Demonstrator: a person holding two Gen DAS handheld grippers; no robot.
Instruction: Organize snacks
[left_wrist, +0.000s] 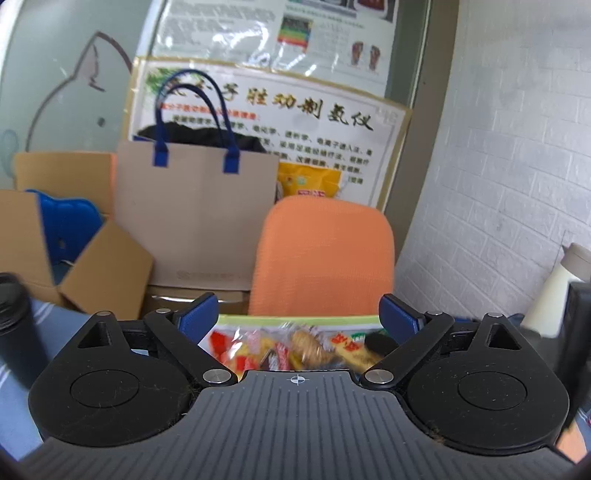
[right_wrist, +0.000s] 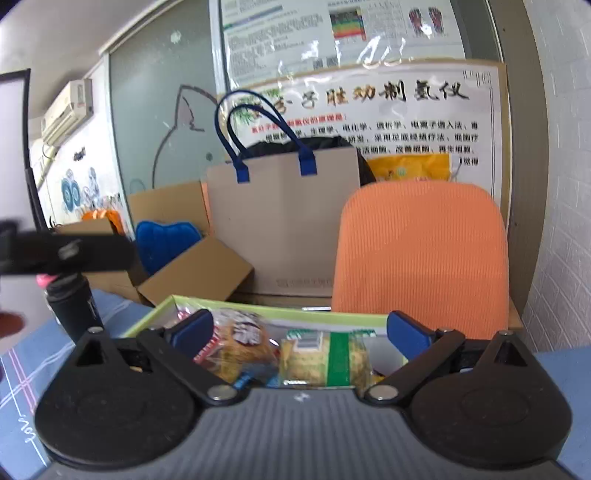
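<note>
A shallow box with a light green rim (right_wrist: 258, 309) stands on the table, filled with wrapped snacks. In the right wrist view a bread-like packet (right_wrist: 240, 343) and a green-banded cracker packet (right_wrist: 325, 360) lie at its near side. My right gripper (right_wrist: 301, 328) hangs open over them, its blue pads (right_wrist: 194, 330) wide apart and touching nothing. In the left wrist view my left gripper (left_wrist: 298, 314) is open too, above the box (left_wrist: 295, 320) and its mixed snacks (left_wrist: 306, 347). A blurred black part of the left gripper (right_wrist: 66, 254) shows at the right view's left edge.
An orange chair back (right_wrist: 421, 251) stands just behind the box. A paper bag with blue handles (right_wrist: 284, 221) and open cardboard boxes (right_wrist: 195, 273) lie further back. A black bottle (right_wrist: 74, 310) stands on the blue checked tablecloth (right_wrist: 22, 369). A white bottle (left_wrist: 554, 295) is at the right.
</note>
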